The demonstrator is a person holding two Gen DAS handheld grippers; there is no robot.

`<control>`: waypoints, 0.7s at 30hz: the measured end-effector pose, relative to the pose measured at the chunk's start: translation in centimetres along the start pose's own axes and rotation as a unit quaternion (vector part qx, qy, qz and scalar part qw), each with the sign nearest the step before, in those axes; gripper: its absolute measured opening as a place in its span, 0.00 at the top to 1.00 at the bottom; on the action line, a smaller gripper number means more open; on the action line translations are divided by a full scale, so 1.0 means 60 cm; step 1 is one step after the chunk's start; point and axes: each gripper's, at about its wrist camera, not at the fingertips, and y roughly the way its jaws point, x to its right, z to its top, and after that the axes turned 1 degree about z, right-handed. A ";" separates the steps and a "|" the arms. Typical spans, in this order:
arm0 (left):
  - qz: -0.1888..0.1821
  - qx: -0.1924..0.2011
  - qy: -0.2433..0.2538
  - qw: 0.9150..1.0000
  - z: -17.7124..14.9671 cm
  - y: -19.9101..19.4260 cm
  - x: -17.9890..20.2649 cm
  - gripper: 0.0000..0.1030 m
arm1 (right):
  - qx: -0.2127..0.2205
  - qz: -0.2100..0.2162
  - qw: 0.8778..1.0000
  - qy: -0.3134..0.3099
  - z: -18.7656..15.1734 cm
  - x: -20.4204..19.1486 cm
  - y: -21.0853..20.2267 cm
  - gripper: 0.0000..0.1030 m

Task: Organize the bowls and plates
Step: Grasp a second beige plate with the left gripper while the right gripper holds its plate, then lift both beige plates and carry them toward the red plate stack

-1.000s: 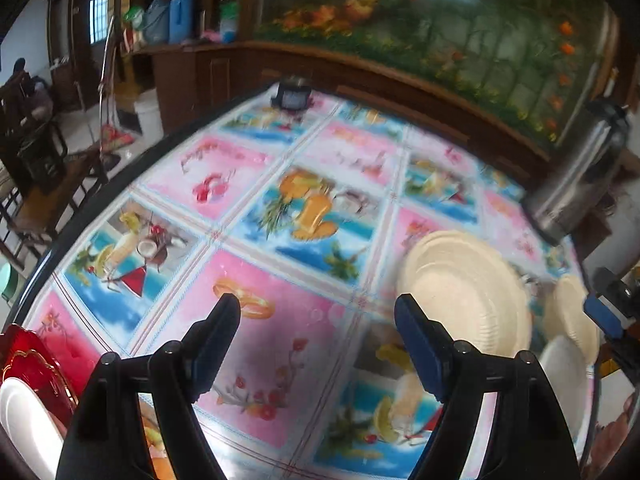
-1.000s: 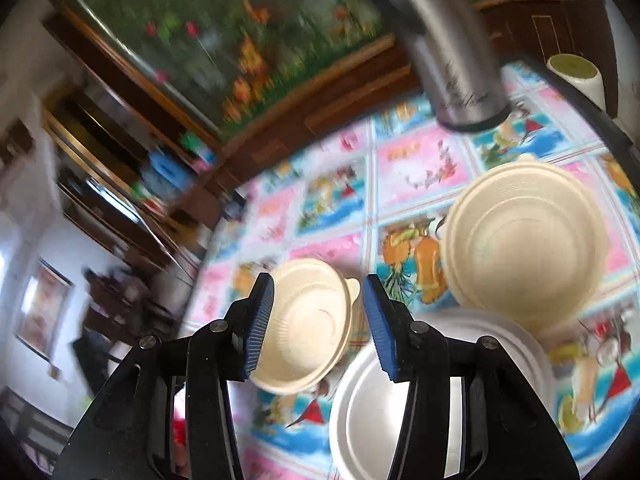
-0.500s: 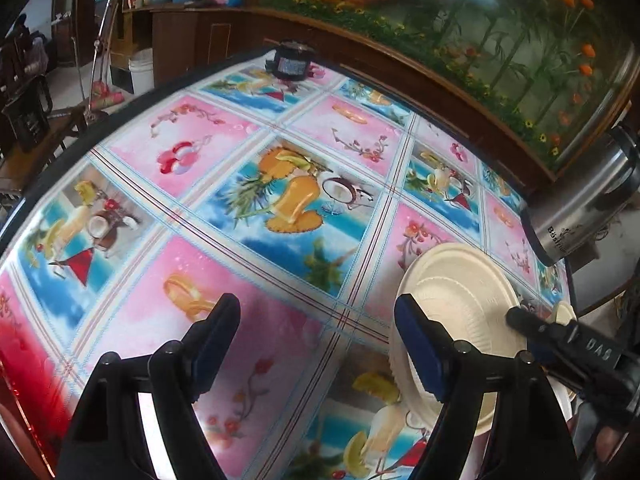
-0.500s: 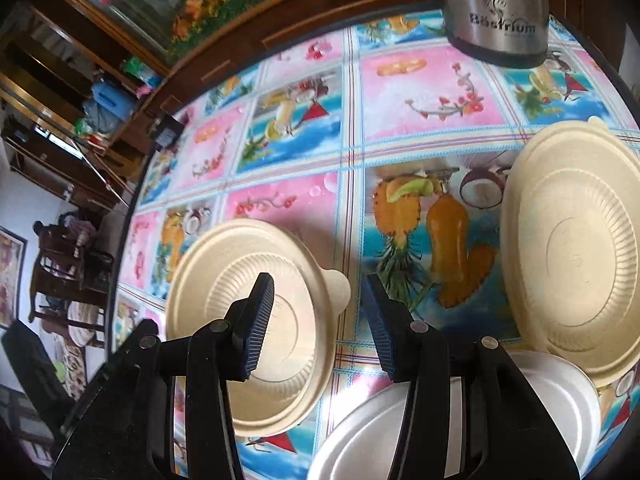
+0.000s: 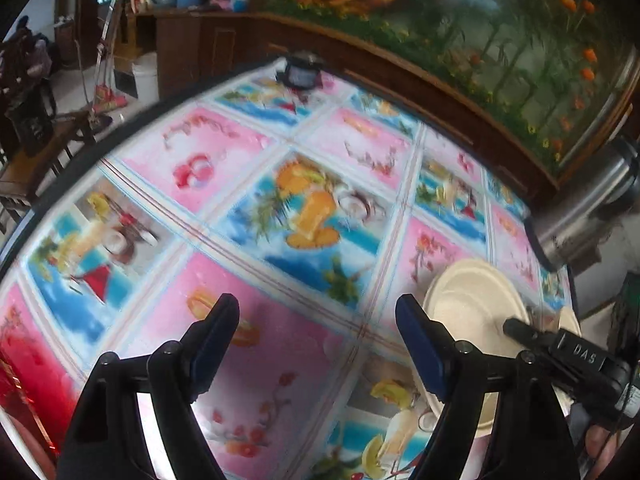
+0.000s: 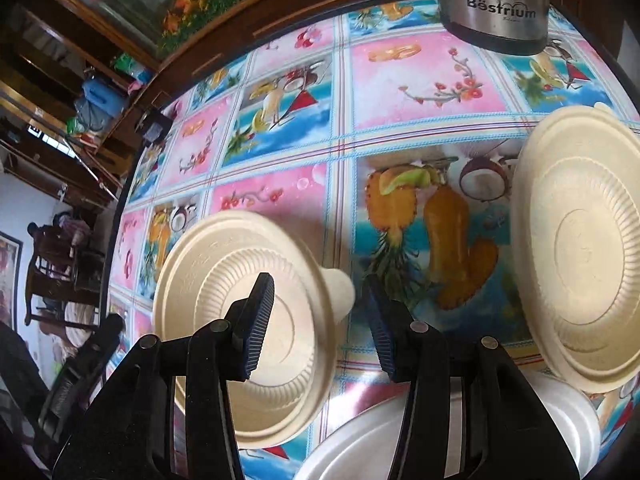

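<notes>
Above the tablecloth [image 5: 280, 360], both grippers' fingers apart: right gripper [image 6: 320, 316] astride a bowl [image 6: 240, 320] rim.

Two cream bowls [image 6: 248, 320] [image 6: 580, 256], perhaps two white plates [image 6: 360, 444], one steel flask [image 6: 496, 0].

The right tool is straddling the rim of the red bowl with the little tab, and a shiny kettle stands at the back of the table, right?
Not quite: the bowl with the little tab is cream, not red. The right wrist view shows the right tool straddling its rim, and the shiny kettle stands at the back of the table.
</notes>
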 end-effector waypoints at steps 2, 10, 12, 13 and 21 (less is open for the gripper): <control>0.005 -0.027 0.016 0.999 -0.008 0.019 0.013 0.22 | 0.000 -0.001 1.000 -0.004 -0.001 -0.001 0.002 0.58; 0.008 -0.034 0.049 0.998 -0.029 0.032 0.040 0.22 | -0.005 -0.003 1.000 -0.018 -0.002 -0.007 0.010 0.66; 0.010 -0.030 0.051 0.998 -0.032 0.034 0.041 0.22 | -0.003 -0.011 1.000 -0.024 -0.004 -0.011 0.011 0.69; 0.014 -0.027 0.052 0.998 -0.033 0.035 0.041 0.22 | -0.003 -0.020 0.999 -0.027 -0.004 -0.012 0.012 0.76; 0.035 -0.038 0.079 0.996 -0.033 0.037 0.044 0.22 | -0.002 -0.033 0.999 -0.043 -0.010 -0.015 0.015 0.88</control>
